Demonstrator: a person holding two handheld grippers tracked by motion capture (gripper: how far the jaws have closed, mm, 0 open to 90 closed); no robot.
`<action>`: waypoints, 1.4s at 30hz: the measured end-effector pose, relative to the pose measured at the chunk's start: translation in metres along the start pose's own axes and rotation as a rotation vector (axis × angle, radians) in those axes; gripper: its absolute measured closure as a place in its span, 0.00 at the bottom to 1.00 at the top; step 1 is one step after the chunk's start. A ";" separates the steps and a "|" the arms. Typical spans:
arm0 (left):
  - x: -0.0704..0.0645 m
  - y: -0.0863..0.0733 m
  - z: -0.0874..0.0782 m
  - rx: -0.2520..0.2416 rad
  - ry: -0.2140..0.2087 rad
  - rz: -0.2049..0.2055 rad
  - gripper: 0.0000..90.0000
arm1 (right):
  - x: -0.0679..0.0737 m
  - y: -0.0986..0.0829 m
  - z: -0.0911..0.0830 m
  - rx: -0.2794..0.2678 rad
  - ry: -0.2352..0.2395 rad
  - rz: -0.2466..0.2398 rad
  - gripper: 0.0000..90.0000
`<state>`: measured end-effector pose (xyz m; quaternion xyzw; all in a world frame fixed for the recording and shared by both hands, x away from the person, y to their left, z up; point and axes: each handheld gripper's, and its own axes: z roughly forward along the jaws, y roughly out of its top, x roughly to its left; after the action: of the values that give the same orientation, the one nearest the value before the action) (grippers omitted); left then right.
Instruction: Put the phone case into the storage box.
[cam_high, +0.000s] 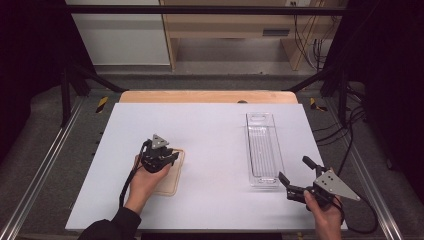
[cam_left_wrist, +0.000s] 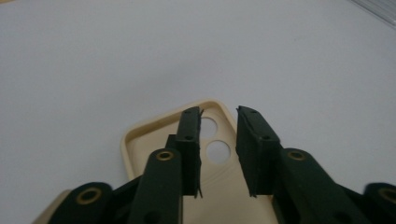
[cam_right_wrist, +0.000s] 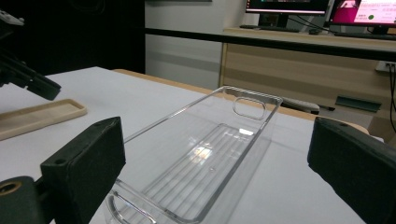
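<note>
Left tool: my jaws narrowly parted, hovering directly over the beige phone case at near-left counter; its long axis runs near-to-far. Right tool: jaws wide, empty, near the clear tray, farther from the case.

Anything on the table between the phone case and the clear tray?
Nothing: in the high view the white table is bare between the beige phone case and the clear tray. The right gripper view shows the same bare stretch.

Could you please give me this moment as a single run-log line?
left gripper: open, over phone case | right gripper: open wide, facing clear tray | case: flat on table, not gripped | tray: empty
</note>
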<state>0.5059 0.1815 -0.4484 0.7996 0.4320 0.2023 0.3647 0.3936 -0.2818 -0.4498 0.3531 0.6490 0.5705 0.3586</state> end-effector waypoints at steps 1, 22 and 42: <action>0.000 0.001 0.002 0.002 0.001 -0.002 0.83 | 0.001 0.000 0.001 -0.005 0.006 -0.002 0.05; -0.004 0.006 0.041 0.102 -0.015 -0.034 1.00 | 0.009 0.001 0.009 0.003 0.069 -0.018 0.06; -0.061 -0.001 0.036 0.124 -0.193 0.097 1.00 | 0.010 -0.001 0.010 0.033 0.051 -0.037 0.07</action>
<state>0.4946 0.1163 -0.4733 0.8564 0.3675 0.1147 0.3442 0.3969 -0.2682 -0.4518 0.3324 0.6736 0.5618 0.3464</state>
